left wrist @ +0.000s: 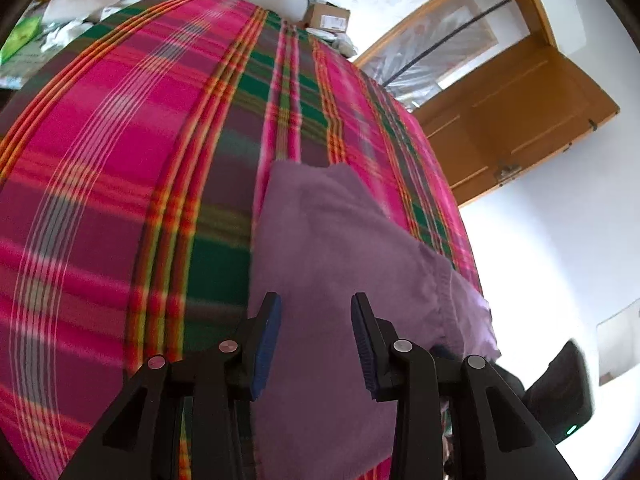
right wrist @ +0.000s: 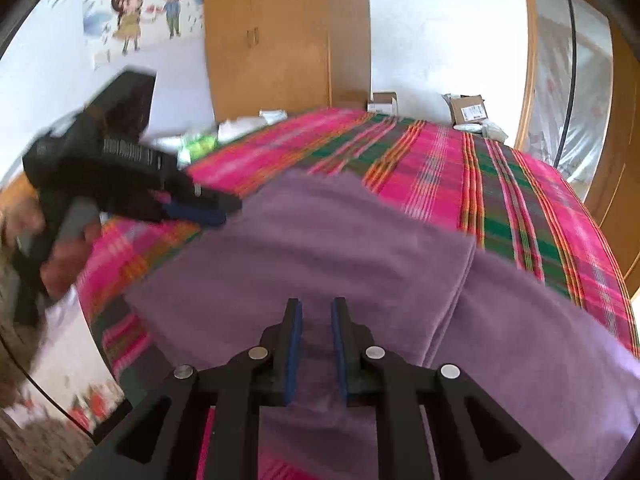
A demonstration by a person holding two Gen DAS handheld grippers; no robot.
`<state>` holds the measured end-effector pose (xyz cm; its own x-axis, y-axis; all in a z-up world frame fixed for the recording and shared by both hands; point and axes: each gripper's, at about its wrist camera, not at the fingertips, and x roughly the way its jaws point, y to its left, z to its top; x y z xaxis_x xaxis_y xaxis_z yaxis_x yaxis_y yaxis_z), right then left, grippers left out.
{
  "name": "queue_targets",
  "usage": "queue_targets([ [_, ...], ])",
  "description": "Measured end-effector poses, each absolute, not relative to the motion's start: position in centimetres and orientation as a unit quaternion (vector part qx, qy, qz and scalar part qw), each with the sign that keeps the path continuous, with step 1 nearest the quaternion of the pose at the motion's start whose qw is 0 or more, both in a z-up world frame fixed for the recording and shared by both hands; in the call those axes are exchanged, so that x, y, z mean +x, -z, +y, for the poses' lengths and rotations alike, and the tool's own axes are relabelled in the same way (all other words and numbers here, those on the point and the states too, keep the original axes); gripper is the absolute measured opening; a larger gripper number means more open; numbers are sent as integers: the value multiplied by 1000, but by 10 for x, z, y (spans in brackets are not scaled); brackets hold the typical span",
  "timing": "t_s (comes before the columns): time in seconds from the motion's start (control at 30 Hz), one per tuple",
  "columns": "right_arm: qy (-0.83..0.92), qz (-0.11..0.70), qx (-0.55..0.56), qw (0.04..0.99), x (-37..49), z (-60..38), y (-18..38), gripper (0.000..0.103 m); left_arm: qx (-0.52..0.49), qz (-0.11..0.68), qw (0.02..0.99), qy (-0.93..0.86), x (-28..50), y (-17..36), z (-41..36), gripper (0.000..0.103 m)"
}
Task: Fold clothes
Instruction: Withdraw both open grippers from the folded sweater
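Observation:
A purple garment lies spread flat on a bed covered with a pink, green and orange plaid blanket. In the left wrist view my left gripper hovers over the garment's near part, its blue pads wide apart with nothing between them. From the right wrist camera, the garment shows a lengthwise seam or fold edge running right of centre. My right gripper hangs just above it, jaws narrow but parted, no cloth pinched. The left gripper shows blurred at the garment's far left edge, held by a person's hand.
Cardboard boxes and white packets crowd the bed's far edge. A wooden door stands to the right and a wooden wardrobe behind the bed. The plaid blanket lies bare right of the garment.

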<state>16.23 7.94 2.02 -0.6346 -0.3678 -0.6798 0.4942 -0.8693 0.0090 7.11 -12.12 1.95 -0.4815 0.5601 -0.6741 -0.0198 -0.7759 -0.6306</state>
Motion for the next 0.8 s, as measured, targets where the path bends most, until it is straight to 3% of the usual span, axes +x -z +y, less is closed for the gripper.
queue_targets([
  [0.8, 900, 64, 349, 254, 195, 63, -12, 18, -474, -250, 197, -821, 138, -13, -109, 37],
])
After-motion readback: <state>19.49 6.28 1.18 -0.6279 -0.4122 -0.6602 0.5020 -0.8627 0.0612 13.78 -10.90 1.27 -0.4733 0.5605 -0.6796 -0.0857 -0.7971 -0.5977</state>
